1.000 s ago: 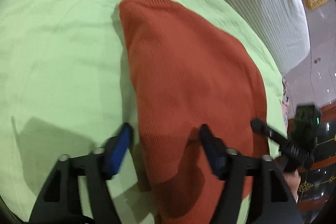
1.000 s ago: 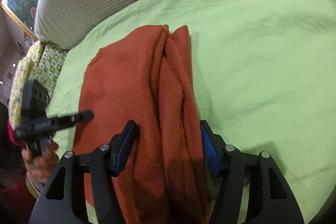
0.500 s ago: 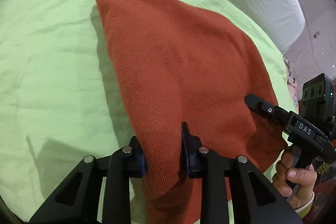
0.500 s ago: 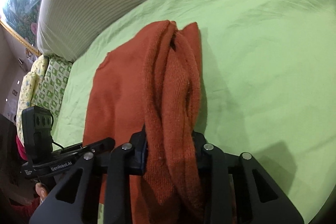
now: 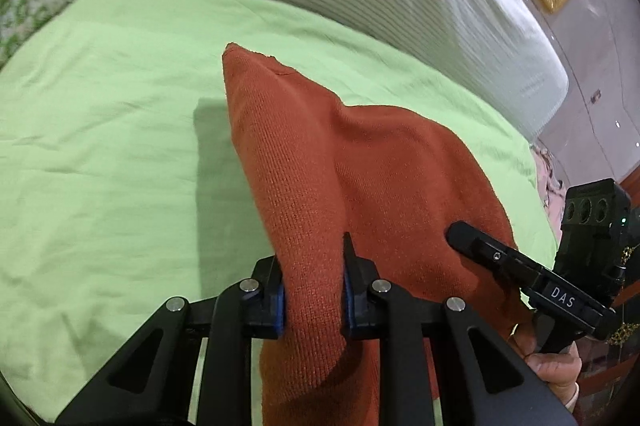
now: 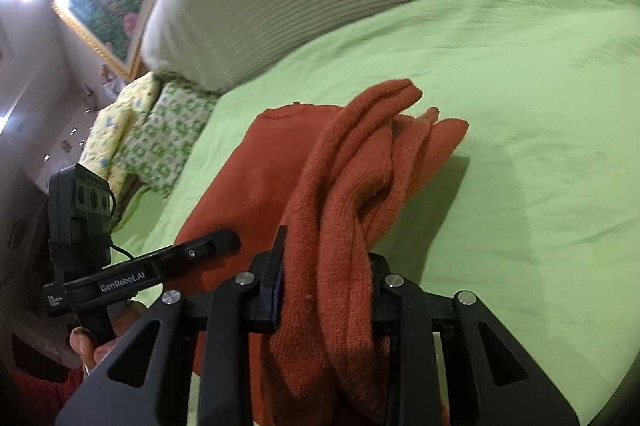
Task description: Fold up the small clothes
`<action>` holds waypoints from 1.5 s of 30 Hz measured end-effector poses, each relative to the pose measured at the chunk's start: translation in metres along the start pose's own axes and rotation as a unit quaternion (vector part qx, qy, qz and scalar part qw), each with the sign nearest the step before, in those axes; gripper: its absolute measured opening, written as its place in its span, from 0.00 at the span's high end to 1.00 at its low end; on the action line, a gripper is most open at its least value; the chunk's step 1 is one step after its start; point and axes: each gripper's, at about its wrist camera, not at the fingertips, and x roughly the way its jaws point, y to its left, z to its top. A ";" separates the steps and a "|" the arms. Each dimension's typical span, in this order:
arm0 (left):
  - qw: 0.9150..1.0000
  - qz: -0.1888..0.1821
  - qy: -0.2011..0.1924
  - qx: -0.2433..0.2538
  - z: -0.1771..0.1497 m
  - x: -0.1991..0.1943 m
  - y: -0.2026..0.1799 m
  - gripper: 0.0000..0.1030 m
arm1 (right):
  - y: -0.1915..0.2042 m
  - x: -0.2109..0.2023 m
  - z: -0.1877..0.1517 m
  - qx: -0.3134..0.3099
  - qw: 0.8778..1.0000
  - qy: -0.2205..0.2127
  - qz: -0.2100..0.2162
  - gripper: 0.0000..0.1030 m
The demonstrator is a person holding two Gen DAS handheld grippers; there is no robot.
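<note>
With the left gripper and right gripper jaws both just closed tight on the near edge of the rust sweater on the green bed, carry both corners evenly toward twelve o'clock, keeping the edge taut.

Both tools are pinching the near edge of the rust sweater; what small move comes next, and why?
Probably carry the near edge forward over the rest: the left tool and right tool each clamp the rust sweater, its far part resting on the green sheet.
</note>
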 end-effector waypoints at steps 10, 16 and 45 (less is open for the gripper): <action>0.999 0.020 -0.028 -0.015 -0.001 -0.047 0.054 0.80 | 0.050 0.027 -0.010 -0.019 0.999 -0.016 0.027 0.72; 0.999 0.044 -0.018 -0.022 -0.006 -0.044 0.080 0.80 | 0.055 0.050 -0.023 -0.016 1.000 0.004 0.019 0.72; 0.992 0.115 -0.054 0.012 -0.046 -0.065 0.095 0.80 | 0.092 0.073 -0.052 -0.071 0.997 -0.001 -0.001 0.72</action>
